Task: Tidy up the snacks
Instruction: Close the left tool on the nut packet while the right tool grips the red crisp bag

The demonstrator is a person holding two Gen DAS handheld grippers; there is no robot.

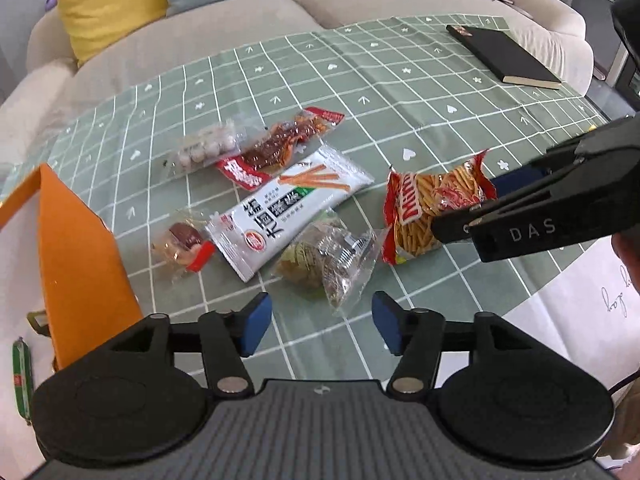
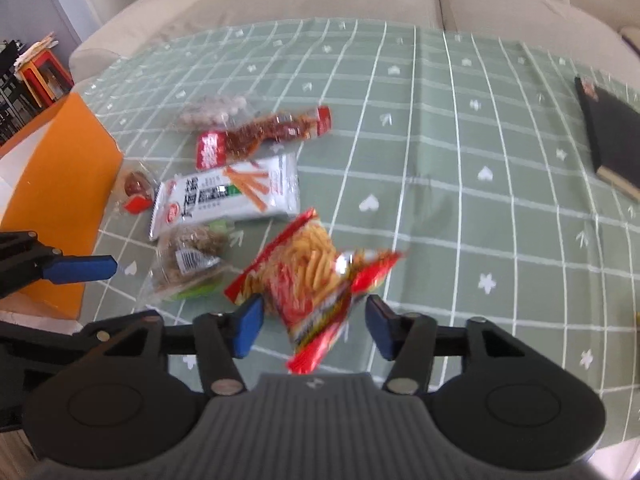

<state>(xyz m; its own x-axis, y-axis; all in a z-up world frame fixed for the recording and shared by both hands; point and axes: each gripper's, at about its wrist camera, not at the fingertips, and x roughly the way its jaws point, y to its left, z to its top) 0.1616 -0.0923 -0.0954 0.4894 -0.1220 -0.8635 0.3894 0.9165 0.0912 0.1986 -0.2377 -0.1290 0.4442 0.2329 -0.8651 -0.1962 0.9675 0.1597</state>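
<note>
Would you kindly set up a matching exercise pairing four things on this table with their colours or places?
Things:
1. Box
2. Notebook
3. Breadstick packet
4. Fries bag

Descriptions:
a. Black, far right on the cloth
b. Red and yellow, between the right gripper's fingers
c. Orange, at the left edge
d. White, amid the snack pile

Pairs: 1-c, 2-a, 3-d, 4-b

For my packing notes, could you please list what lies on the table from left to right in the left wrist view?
Orange box → white breadstick packet → red fries-snack bag → black notebook.
</note>
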